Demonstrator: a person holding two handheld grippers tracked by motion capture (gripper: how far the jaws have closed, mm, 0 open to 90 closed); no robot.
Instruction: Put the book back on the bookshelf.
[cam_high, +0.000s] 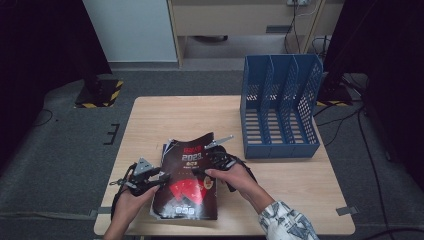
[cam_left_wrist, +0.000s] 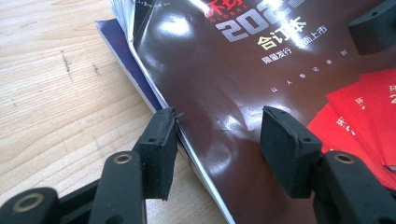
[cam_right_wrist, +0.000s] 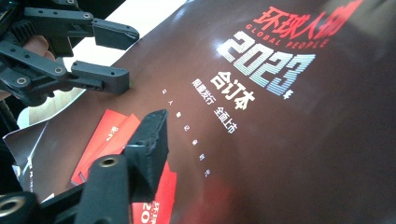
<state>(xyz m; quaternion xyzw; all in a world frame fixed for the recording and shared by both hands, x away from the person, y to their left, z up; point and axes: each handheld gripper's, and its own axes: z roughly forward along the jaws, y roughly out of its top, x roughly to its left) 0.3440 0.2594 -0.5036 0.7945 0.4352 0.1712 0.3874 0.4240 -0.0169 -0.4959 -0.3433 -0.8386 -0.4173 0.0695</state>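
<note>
L gripper (cam_high: 162, 178): jaws part spread, straddling the left edge of the magazine (cam_high: 187, 180); one pad sits at the spine edge, the other over the glossy cover. Looks like a loose bracket, pads not clearly pressing, so no firm pinch. R gripper (cam_high: 202, 172): jaws part spread on the right side of the cover; one black jaw over the red graphic in the right gripper view, the other jaw can't be seen there, so grip can't be told for sure. Nothing clearly pinched.

Magazine lies at the near-middle of the table (cam_high: 300, 190), dark cover up, top corner curling. A second booklet (cam_left_wrist: 114, 44), blue edge, lies under it, sticking out at the left. File rack (cam_high: 280, 107), blue, stands at the far right of the table, well apart, slots empty.

Risks (judgement): cover is slick, so pads may slip if closed on the cover only. L jaw could catch the lower booklet too and lift both. Grabbing just the top sheet would bend or tear it. Floppy mag may sag and snag the rack divider if carried by one edge.
</note>
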